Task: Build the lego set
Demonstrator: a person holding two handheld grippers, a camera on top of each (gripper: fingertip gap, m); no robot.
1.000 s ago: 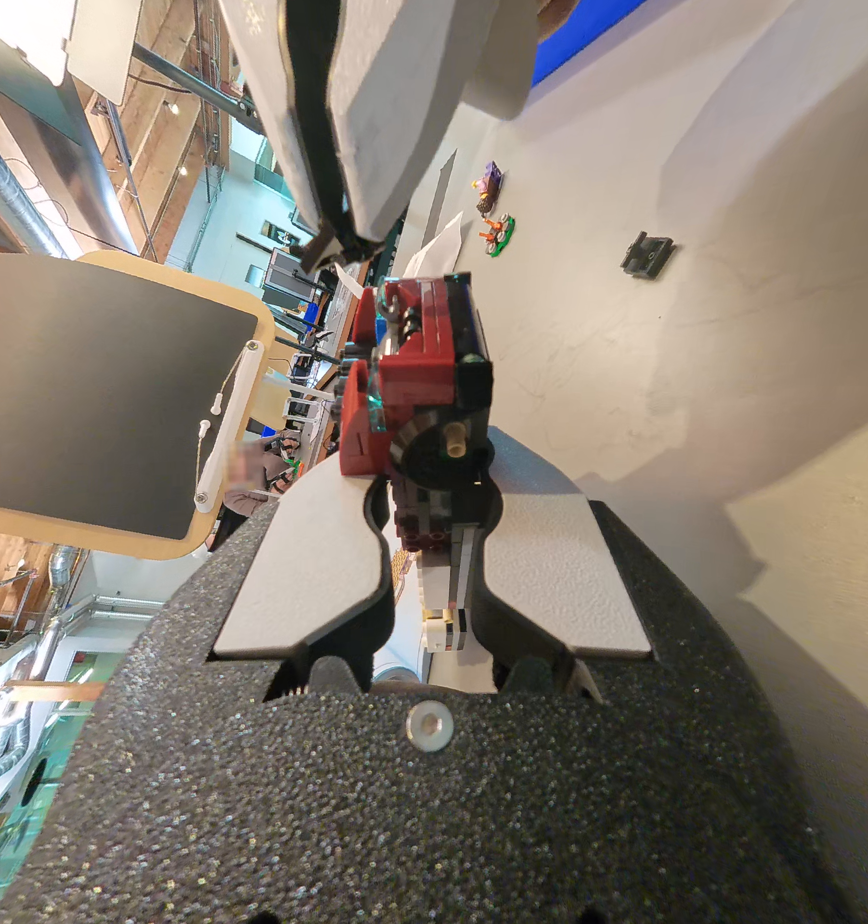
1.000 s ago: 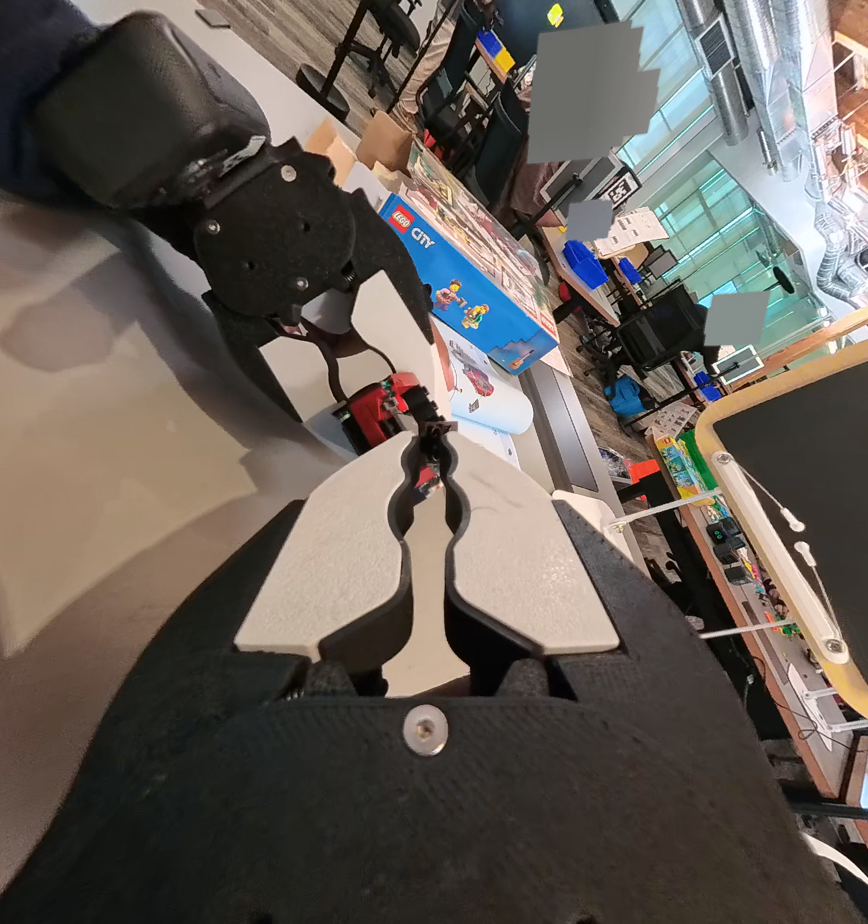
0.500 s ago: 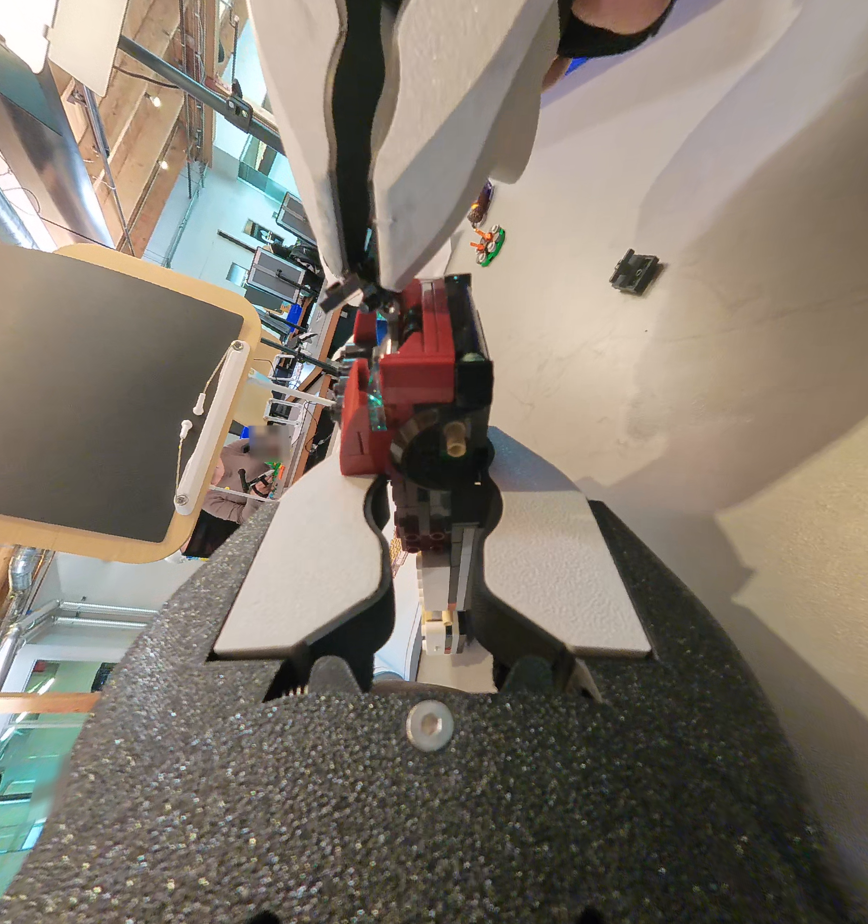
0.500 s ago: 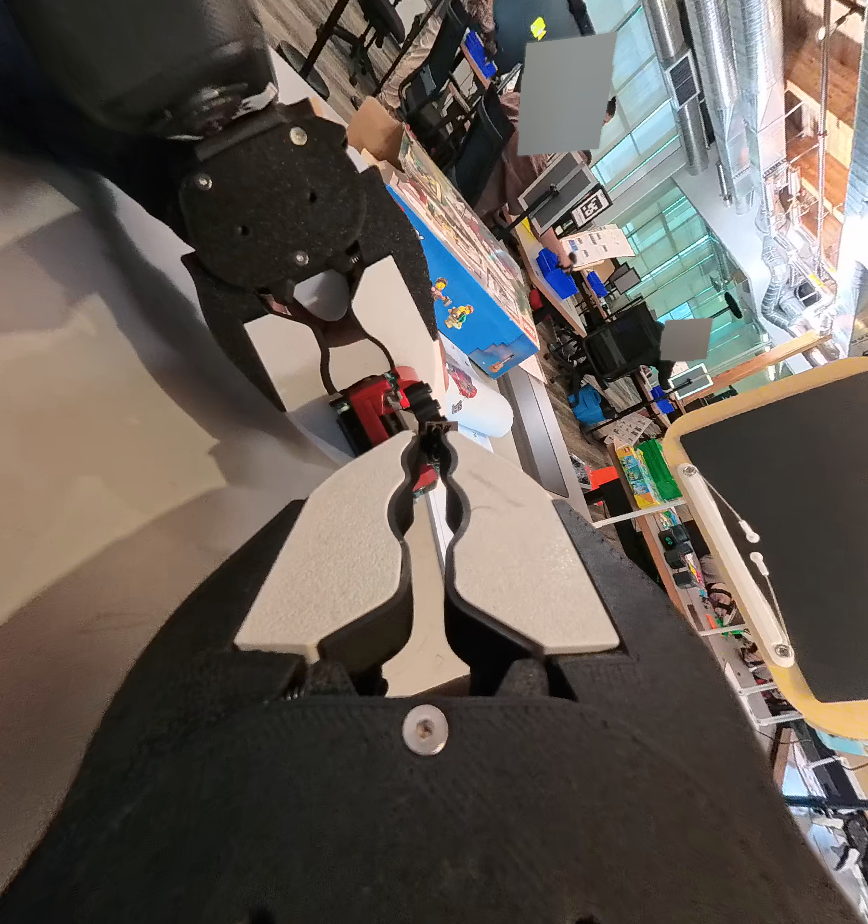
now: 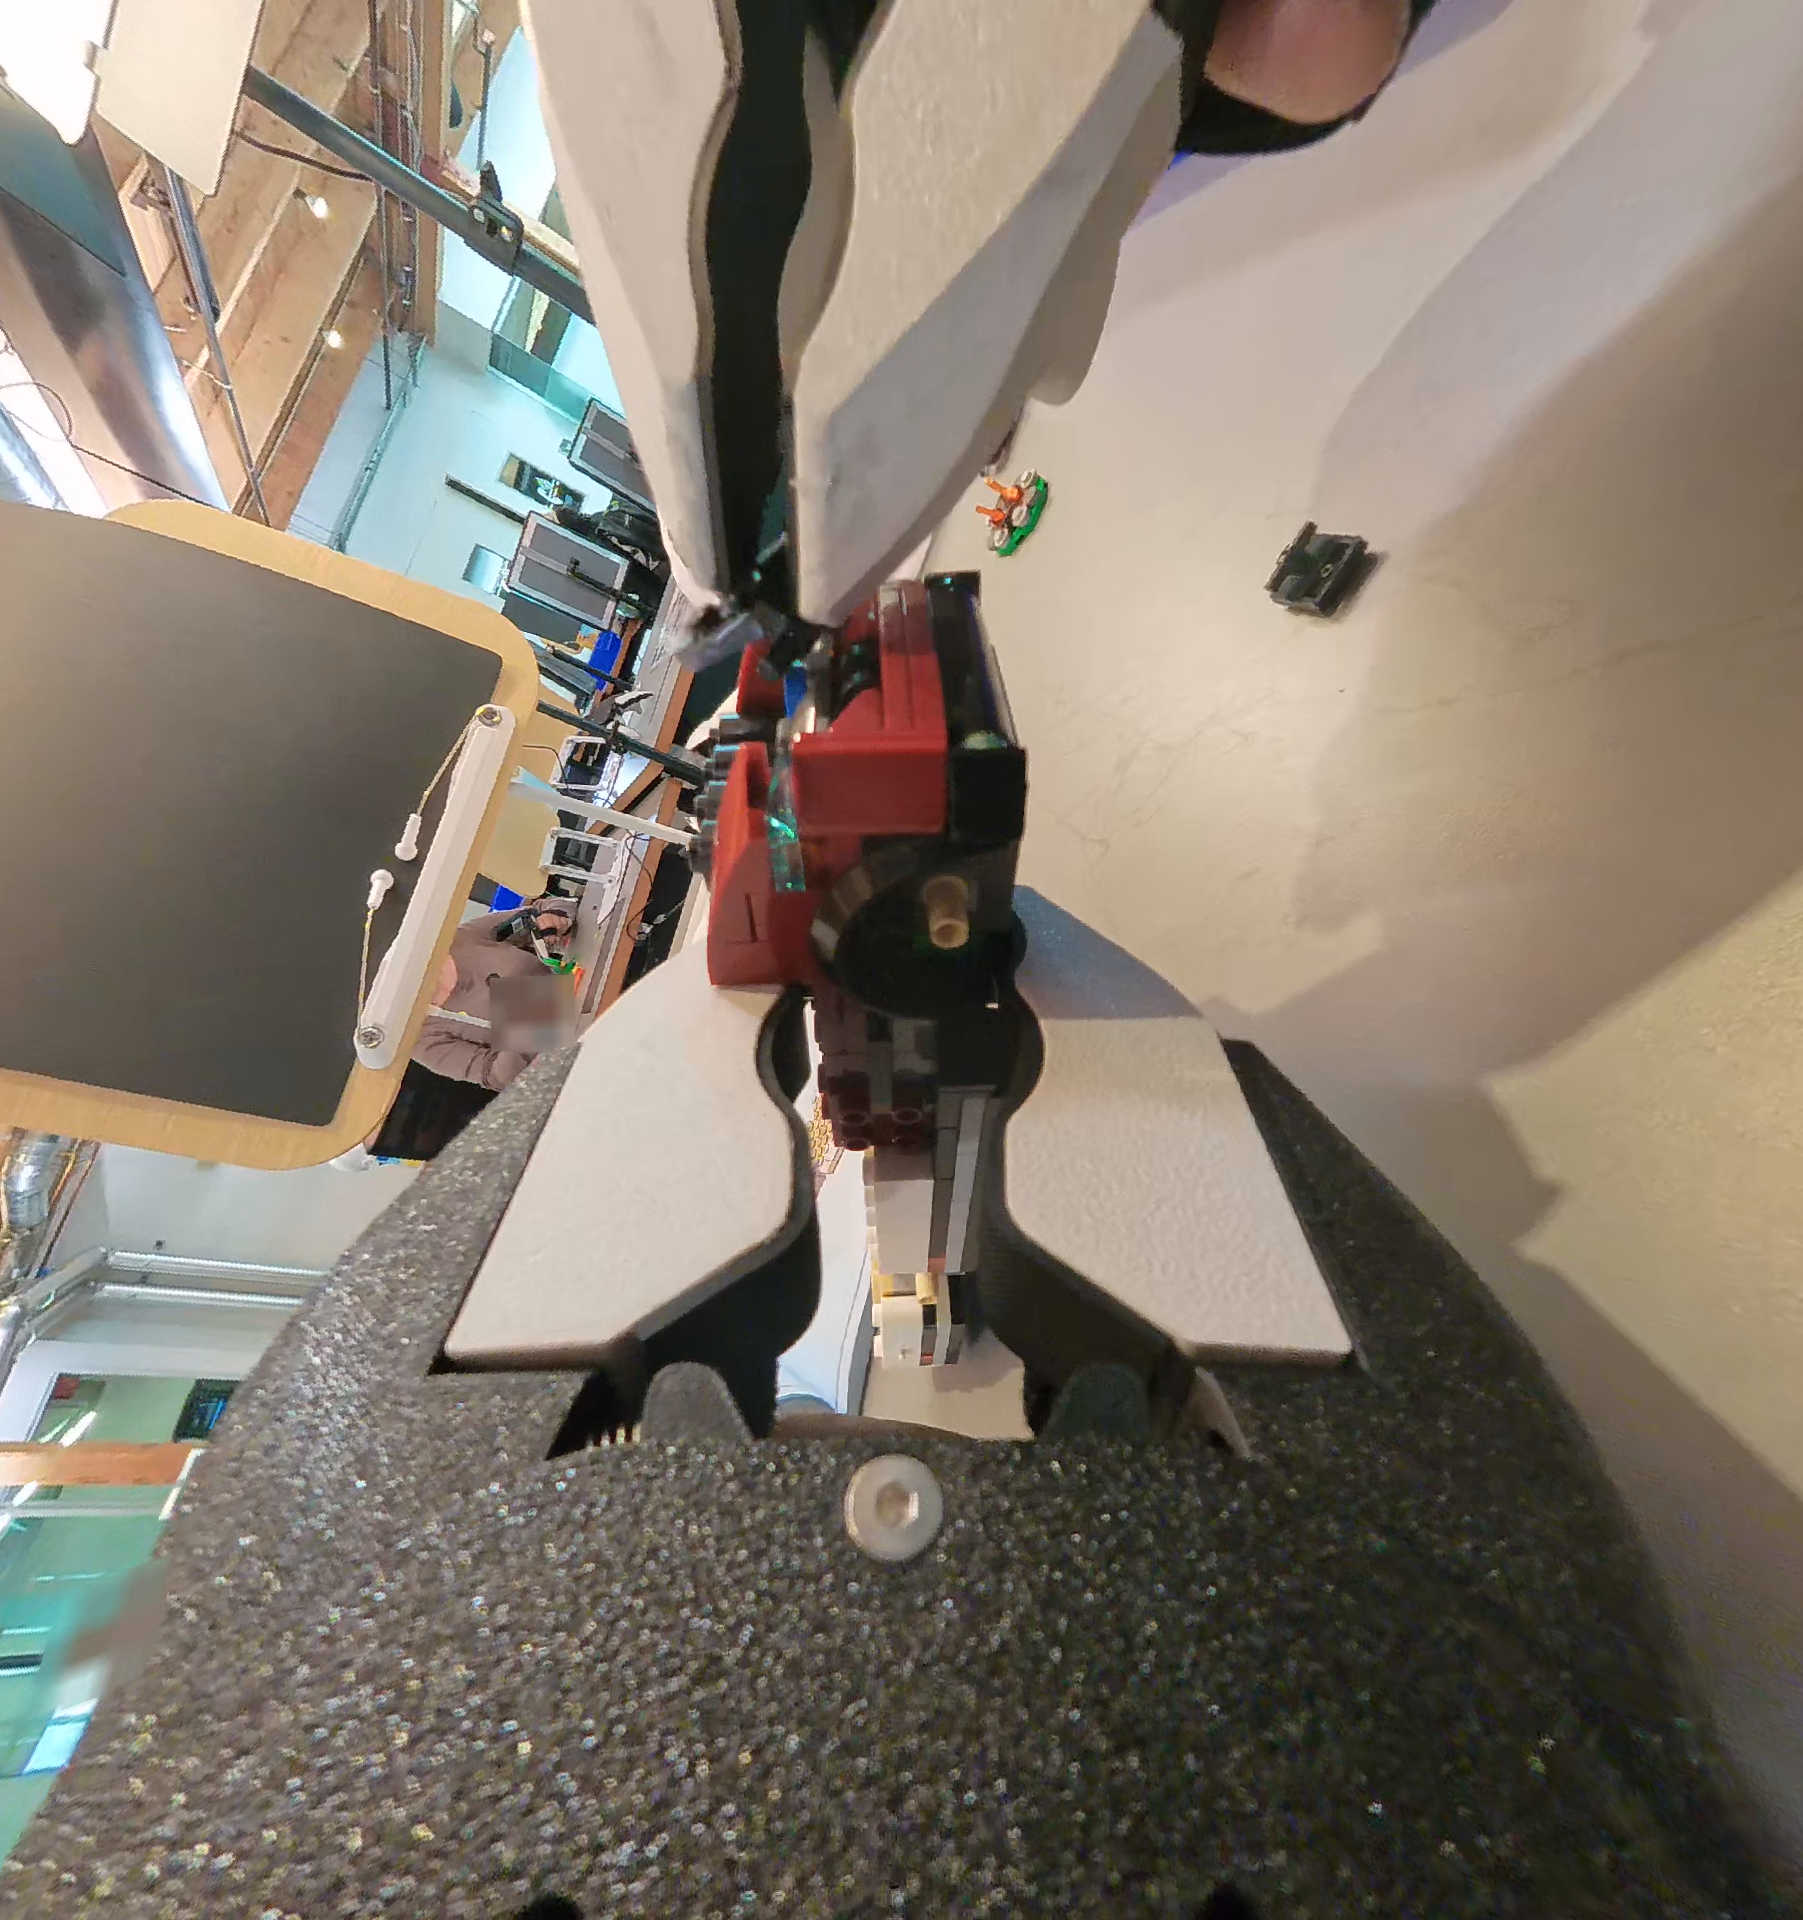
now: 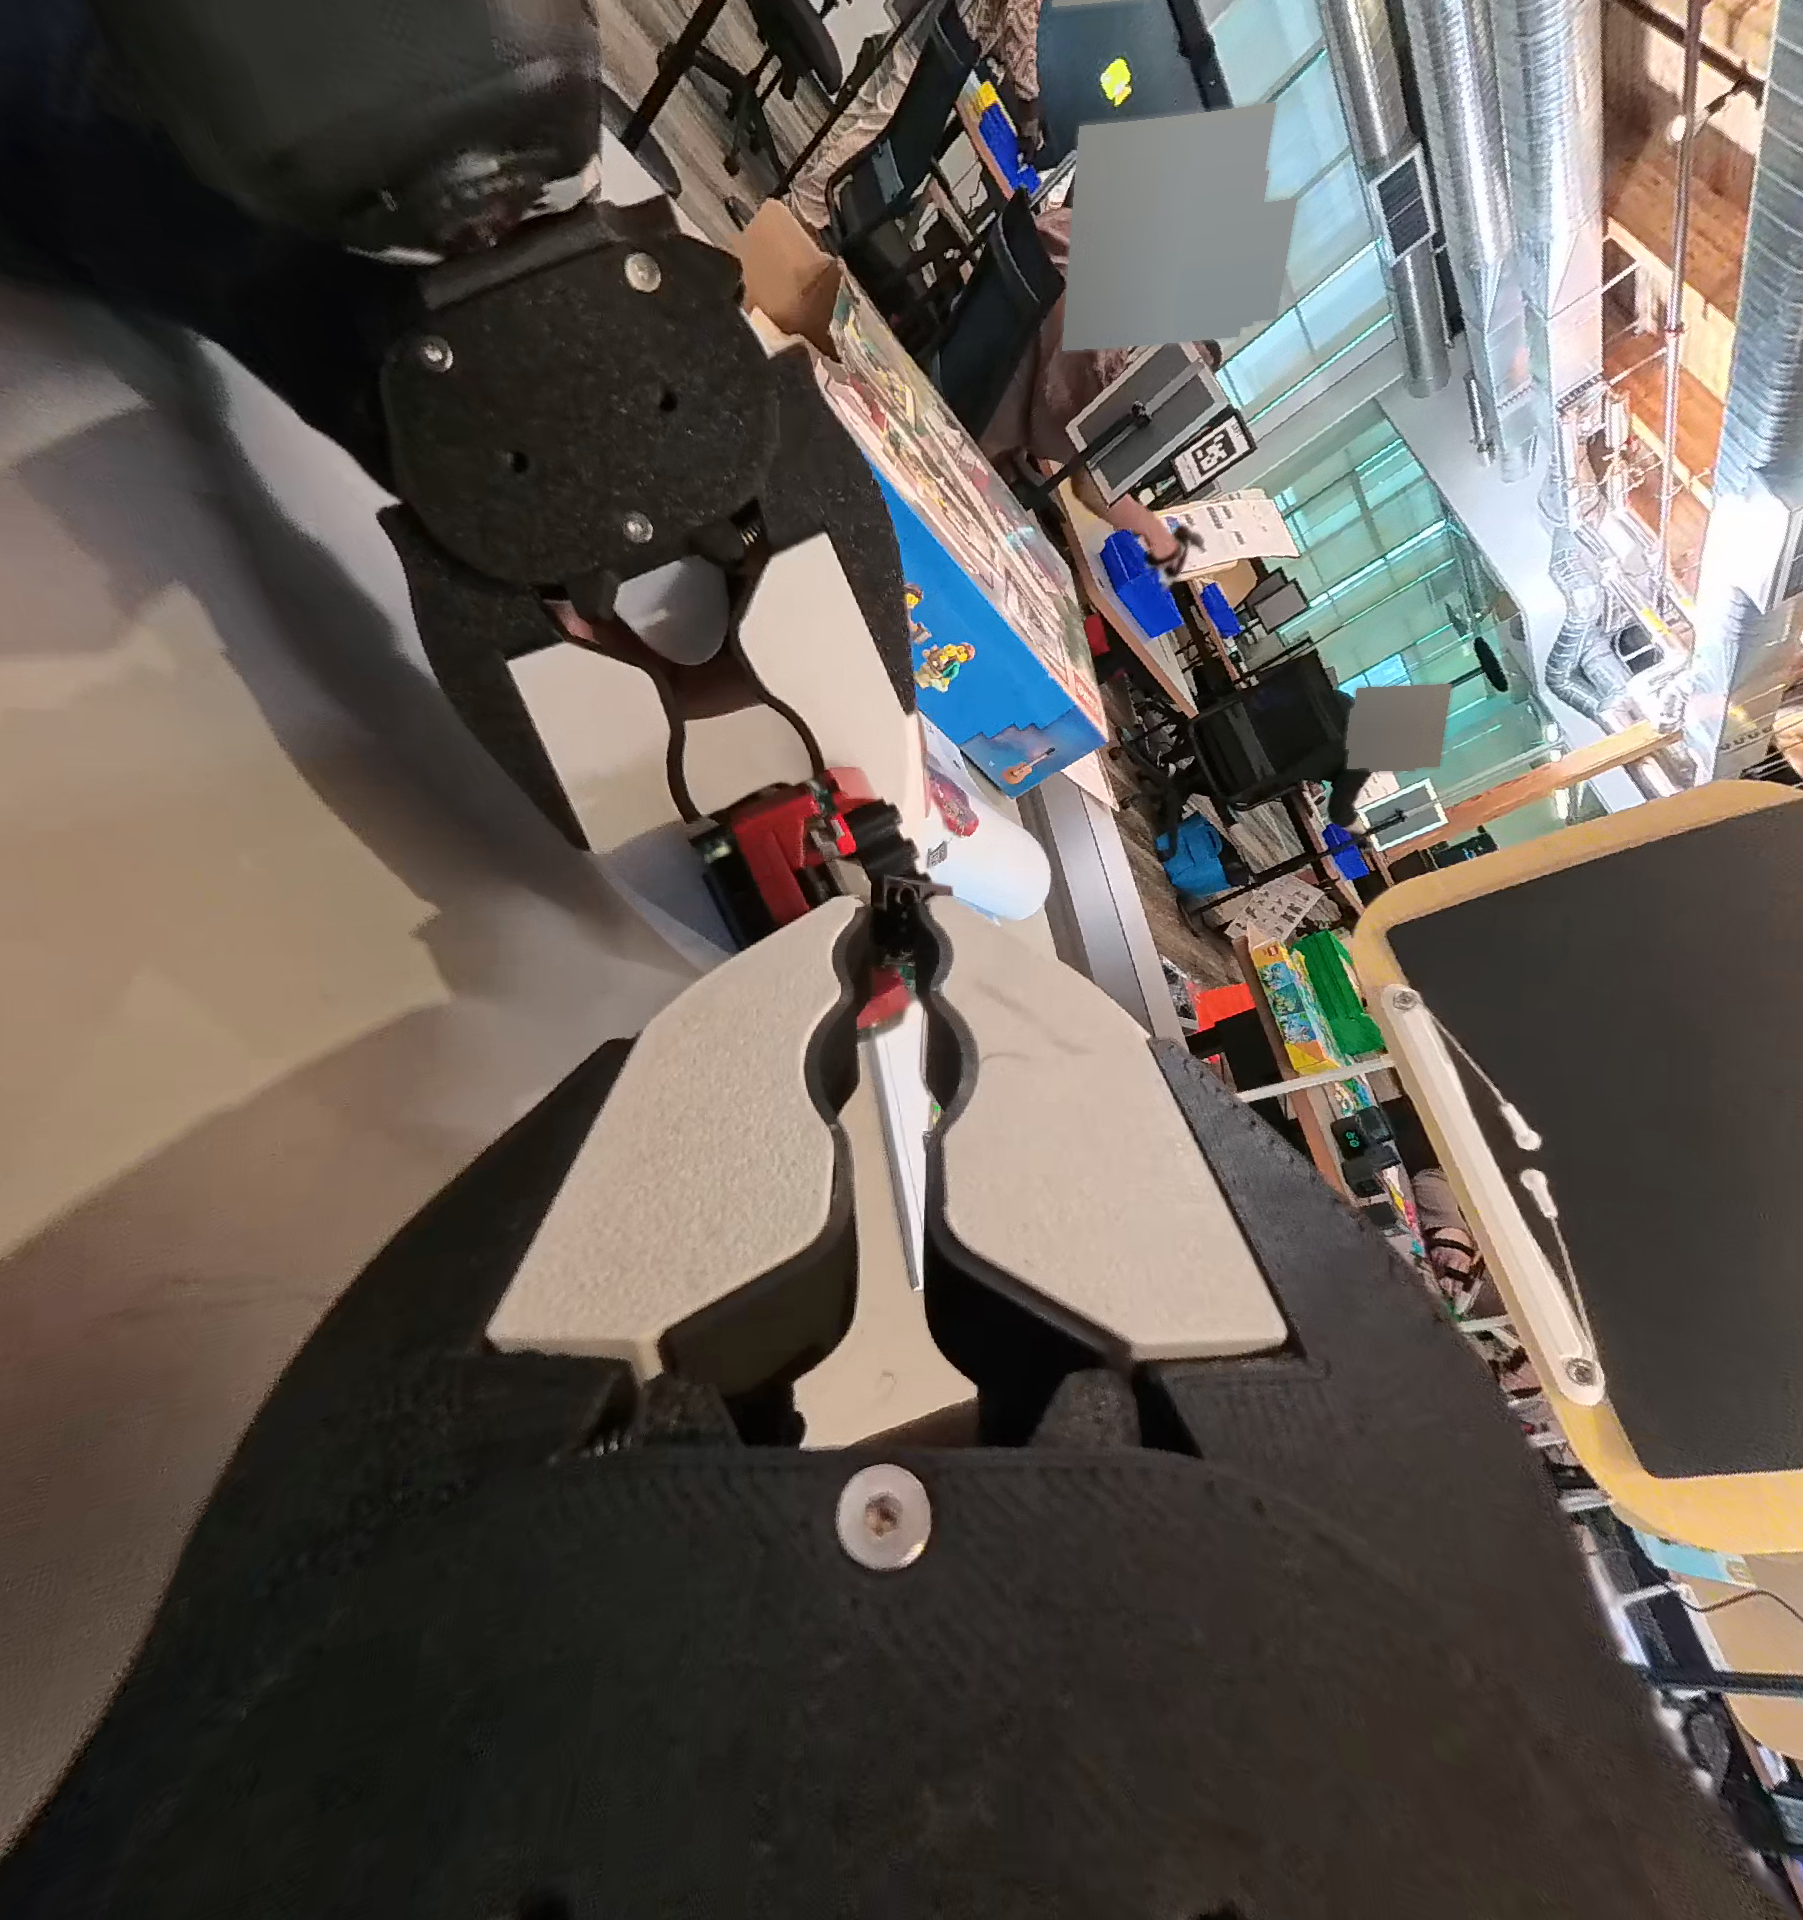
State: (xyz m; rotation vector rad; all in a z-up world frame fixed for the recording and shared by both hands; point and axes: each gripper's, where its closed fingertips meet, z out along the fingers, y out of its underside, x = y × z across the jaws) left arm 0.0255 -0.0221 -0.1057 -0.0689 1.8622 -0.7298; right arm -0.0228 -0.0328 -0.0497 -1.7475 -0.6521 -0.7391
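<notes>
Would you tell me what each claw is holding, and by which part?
Left claw clamps the red brick vehicle by its dark lower end. Right claw pinches a small black piece at the vehicle's top.

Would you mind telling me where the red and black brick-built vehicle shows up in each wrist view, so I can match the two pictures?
Left wrist view: the brick-built vehicle sits at centre, just above this claw's fingertips, its lower part clamped between them.
Right wrist view: the same vehicle is small, left of centre, beyond this claw's tips.
Shared landmark: the black panel with a light wooden rim.
</notes>
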